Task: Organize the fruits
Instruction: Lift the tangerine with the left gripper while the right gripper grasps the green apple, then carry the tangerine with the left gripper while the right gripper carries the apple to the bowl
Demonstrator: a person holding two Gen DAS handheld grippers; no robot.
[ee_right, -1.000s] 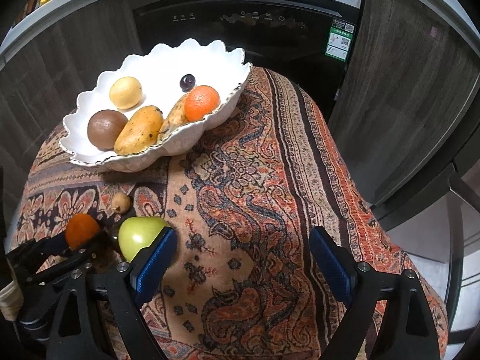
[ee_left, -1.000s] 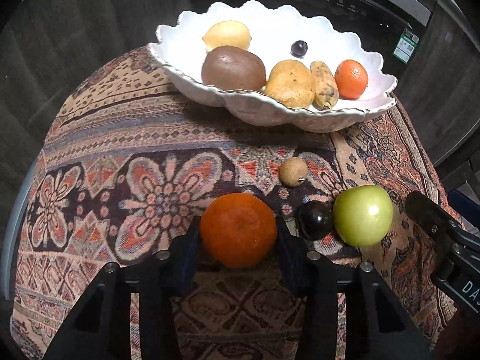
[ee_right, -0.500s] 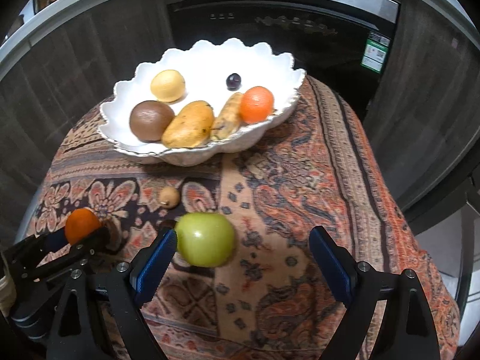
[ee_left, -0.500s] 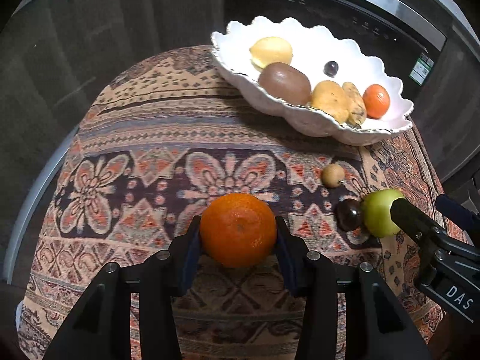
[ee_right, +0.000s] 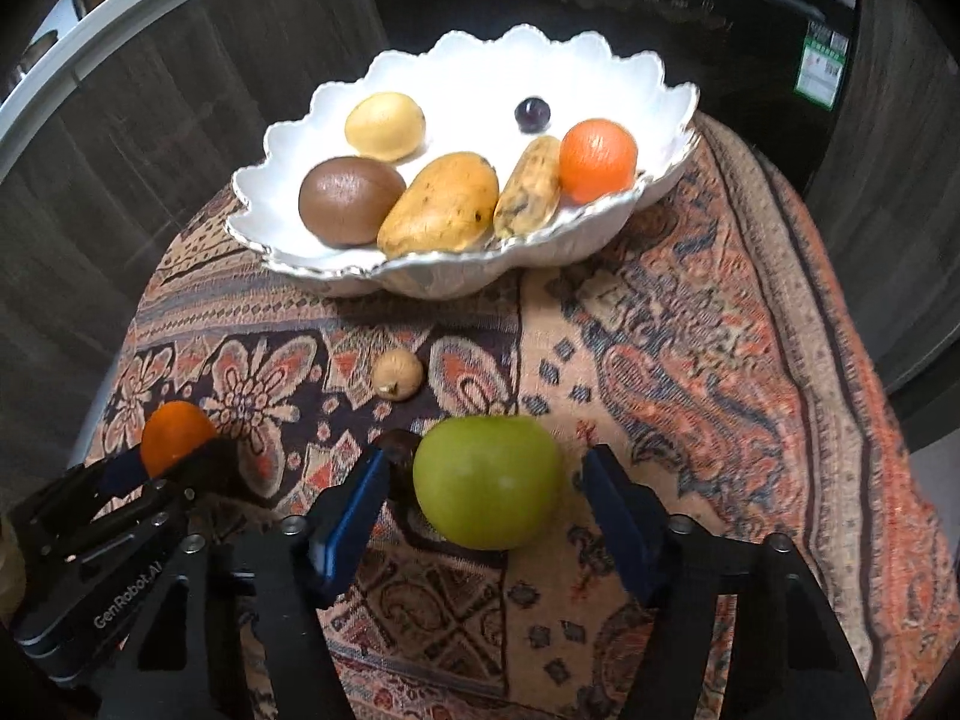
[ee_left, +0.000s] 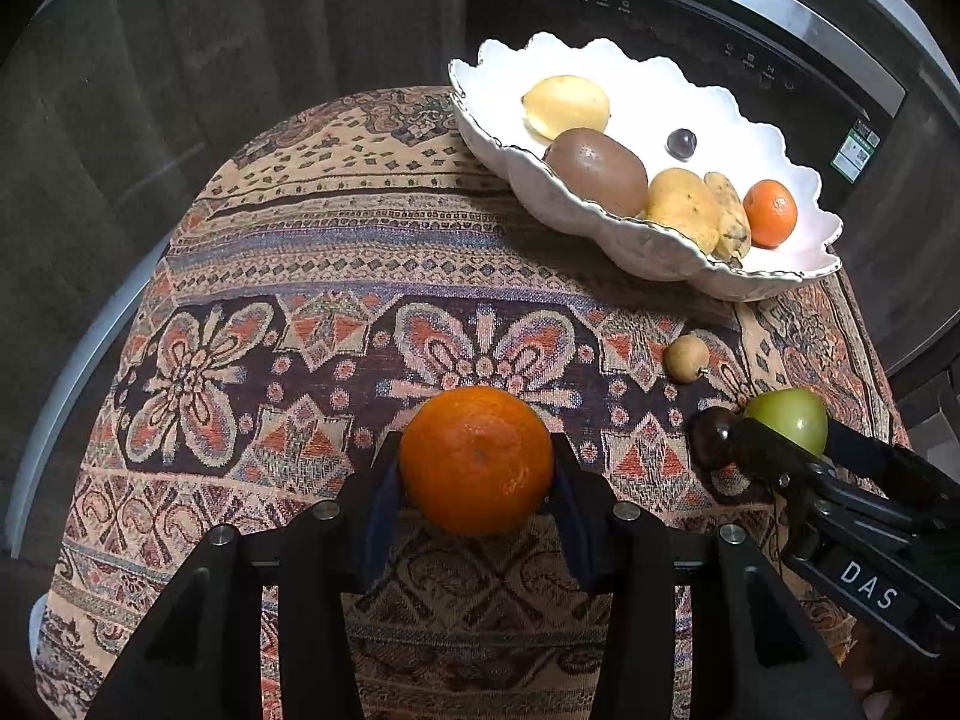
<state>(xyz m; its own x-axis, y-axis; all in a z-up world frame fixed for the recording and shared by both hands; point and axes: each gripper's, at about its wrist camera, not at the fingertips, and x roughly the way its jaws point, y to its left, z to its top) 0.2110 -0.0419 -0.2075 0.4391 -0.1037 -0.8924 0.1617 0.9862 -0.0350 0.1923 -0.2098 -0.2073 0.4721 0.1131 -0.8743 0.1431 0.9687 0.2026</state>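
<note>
My left gripper (ee_left: 476, 468) is shut on an orange (ee_left: 476, 459) and holds it above the patterned cloth; it also shows in the right wrist view (ee_right: 174, 433). My right gripper (ee_right: 486, 492) is open around a green apple (ee_right: 489, 482) on the cloth, with gaps on both sides. The apple also shows in the left wrist view (ee_left: 789, 420). A dark plum (ee_left: 711, 435) lies against the apple's left side. A small tan longan (ee_right: 396, 374) lies in front of the white scalloped bowl (ee_right: 456, 273), which holds several fruits.
The bowl holds a kiwi (ee_right: 351, 200), a mango (ee_right: 441, 204), a small banana (ee_right: 529, 186), a mandarin (ee_right: 598, 160), a yellow fruit (ee_right: 385, 126) and a grape (ee_right: 532, 114). A dark appliance (ee_right: 600, 6) stands behind the cloth-covered table (ee_right: 690, 330).
My left gripper has lifted and drawn back with the orange. My right gripper has moved left and forward until its fingers stand on both sides of the green apple.
</note>
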